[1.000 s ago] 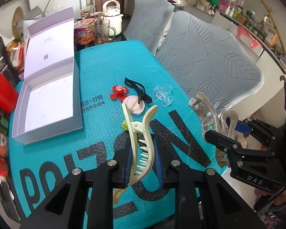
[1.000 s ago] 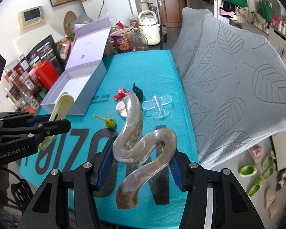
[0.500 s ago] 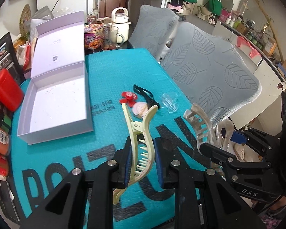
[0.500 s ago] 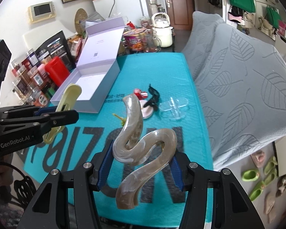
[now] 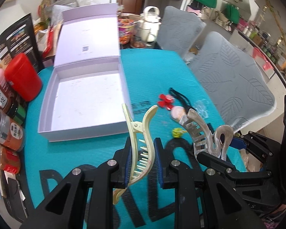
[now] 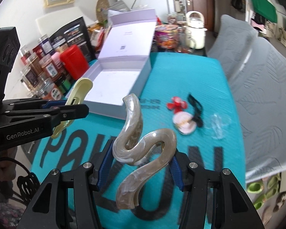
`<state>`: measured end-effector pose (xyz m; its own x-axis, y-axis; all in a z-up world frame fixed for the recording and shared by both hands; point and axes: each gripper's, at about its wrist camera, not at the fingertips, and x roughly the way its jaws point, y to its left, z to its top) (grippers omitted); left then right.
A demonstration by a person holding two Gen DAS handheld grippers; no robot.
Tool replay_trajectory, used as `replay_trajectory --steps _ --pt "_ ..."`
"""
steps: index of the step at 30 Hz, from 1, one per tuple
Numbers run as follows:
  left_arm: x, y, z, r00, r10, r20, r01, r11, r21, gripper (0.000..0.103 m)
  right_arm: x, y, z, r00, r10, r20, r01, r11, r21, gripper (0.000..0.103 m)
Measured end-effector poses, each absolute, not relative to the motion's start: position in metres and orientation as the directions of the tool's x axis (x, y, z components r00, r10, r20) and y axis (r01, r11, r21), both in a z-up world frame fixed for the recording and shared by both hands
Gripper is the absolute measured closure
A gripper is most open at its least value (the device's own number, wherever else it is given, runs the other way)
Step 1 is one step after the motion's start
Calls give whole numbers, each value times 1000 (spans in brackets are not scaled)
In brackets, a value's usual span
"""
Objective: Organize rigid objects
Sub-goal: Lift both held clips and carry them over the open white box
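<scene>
Step in hand: carry phase, both grippers loaded and headed for the box (image 5: 82, 131), as I judge it.

Left gripper (image 5: 142, 164) is clenched on the cream clip (image 5: 143, 141), which stands upright between the blue pads, teeth pointing right. It hangs above the mat (image 5: 162, 70), just near of the box's near-right corner; the clip's top tips overlap the box's right wall in the left view.

Right gripper (image 6: 141, 169) is clenched on the pearl clip (image 6: 143, 145) (S-shaped, marbled beige), held upright over the near part of the mat, right of the left gripper and well short of the box.

The box is open, lid tipped back at the far side, and the inside looks bare white w/ nothing in it yet.

Still on the mat, right of the box: red clip (image 5: 165, 100), black clip (image 5: 180, 97), pink disc (image 5: 178, 112), clear clip (image 5: 201, 105) and a small green bit (image 5: 177, 132).

Next move, prob: take the left gripper far-left over the near wall, lower into the tray, then let go. The right gripper follows w/ the pearl clip. Needs enough height to clear the wall, and spacing so the two grippers don't bump (they're close side by side now).
</scene>
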<state>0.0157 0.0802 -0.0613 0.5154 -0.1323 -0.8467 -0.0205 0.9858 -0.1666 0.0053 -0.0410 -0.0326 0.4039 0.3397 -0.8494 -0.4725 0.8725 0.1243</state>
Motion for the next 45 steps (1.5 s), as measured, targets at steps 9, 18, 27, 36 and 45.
replay_trajectory --steps 9,18,27,36,45 --pt "30 129 -66 510 -88 -856 -86 985 -152 82 35 11 -41 363 376 -853 -546 828 133 49" --pt "56 169 -70 502 -70 -862 -113 983 -146 82 66 51 -49 346 392 -853 -578 804 135 49" --pt "90 193 -68 512 -70 -856 -101 985 -141 82 99 76 -50 355 395 -847 -582 803 131 49" --pt "120 207 -69 532 -75 -844 -79 987 -137 82 131 94 -53 368 394 -842 -592 798 115 49" --pt "142 224 -80 530 -73 -845 -77 988 -133 82 158 111 -64 366 394 -843 -597 794 112 49"
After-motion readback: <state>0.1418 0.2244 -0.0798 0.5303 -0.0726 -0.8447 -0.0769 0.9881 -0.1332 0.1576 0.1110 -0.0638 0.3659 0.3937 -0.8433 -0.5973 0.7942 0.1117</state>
